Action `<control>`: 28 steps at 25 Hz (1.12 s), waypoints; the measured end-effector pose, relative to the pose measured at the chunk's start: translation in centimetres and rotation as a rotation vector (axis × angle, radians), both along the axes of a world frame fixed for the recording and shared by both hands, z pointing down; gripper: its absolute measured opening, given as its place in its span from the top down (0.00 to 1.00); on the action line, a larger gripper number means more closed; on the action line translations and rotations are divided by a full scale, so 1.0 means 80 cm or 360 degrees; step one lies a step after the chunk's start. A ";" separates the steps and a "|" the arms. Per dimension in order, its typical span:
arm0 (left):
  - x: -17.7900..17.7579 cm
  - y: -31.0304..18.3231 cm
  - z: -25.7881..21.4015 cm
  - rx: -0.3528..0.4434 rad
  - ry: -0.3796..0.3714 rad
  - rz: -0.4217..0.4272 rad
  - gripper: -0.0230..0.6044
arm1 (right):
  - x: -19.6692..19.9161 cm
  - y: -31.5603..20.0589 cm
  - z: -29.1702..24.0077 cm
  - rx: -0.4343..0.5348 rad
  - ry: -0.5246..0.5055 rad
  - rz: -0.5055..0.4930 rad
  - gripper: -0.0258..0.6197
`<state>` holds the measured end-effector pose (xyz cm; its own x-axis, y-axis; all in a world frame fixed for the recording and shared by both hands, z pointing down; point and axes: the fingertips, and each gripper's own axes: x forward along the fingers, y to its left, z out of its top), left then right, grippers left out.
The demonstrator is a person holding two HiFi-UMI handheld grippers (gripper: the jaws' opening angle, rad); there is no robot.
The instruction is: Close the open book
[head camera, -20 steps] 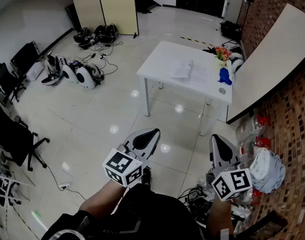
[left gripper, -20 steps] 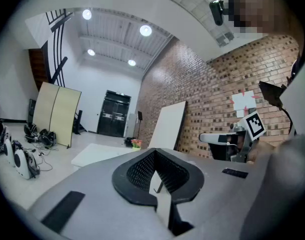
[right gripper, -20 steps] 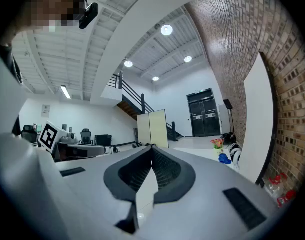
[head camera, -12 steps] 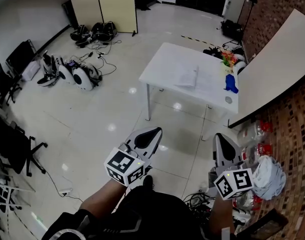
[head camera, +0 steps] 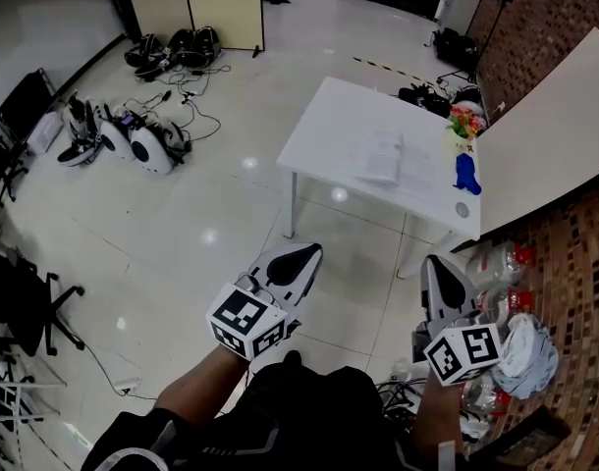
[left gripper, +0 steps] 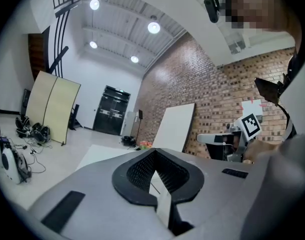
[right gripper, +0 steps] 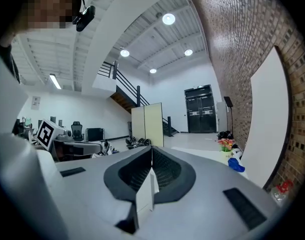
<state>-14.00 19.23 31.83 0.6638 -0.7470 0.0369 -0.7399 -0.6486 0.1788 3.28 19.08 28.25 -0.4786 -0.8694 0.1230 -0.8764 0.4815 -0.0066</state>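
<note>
Book [head camera: 383, 157], lying open with its pages up, rests on the white table [head camera: 324, 126] at about one o'clock from the person, well apart from both grippers. At three o'clock of the book, along the table's edge, stand a bunch of flowers [head camera: 464, 121], a blue object [head camera: 466, 173] and a small round grey thing [head camera: 462, 209]; what the last two are cannot be made out.

Low in the head view, the left gripper [head camera: 304, 254] points toward one o'clock over bare floor, its jaws pressed together with nothing between them. At its three o'clock the right gripper [head camera: 435, 266] points toward twelve, jaws likewise closed and empty.

A white board [head camera: 545, 135] leans on the brick wall at two o'clock. A cream folding screen [head camera: 196, 3] stands at eleven o'clock.
</note>
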 end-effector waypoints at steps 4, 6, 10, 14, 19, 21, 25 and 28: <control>-0.002 -0.036 0.014 -0.0054 0.0027 0.0017 0.97 | -0.011 -0.040 0.007 -0.0029 0.0025 -0.0008 0.96; 0.006 -0.058 0.024 -0.0069 0.0010 0.0024 0.97 | -0.008 -0.064 0.012 -0.0035 0.0022 -0.0015 0.96; 0.025 -0.107 0.035 -0.0089 -0.0034 0.0012 0.97 | 0.002 -0.114 0.021 -0.0043 -0.0001 -0.0052 0.96; 0.031 -0.164 0.034 -0.0099 -0.0057 -0.0013 0.97 | 0.004 -0.175 0.029 -0.0037 -0.0020 -0.0098 0.96; 0.055 -0.237 0.033 -0.0099 -0.0100 -0.0050 0.97 | 0.019 -0.247 0.038 -0.0041 -0.0015 -0.0183 0.96; 0.067 -0.265 0.033 -0.0101 -0.0116 -0.0073 0.97 | 0.029 -0.275 0.043 -0.0037 -0.0004 -0.0218 0.96; 0.088 -0.311 0.032 -0.0106 -0.0151 -0.0106 0.97 | 0.046 -0.324 0.047 -0.0042 0.0000 -0.0272 0.96; 0.094 -0.343 0.033 -0.0116 -0.0154 -0.0148 0.97 | 0.052 -0.356 0.054 -0.0028 -0.0012 -0.0316 0.96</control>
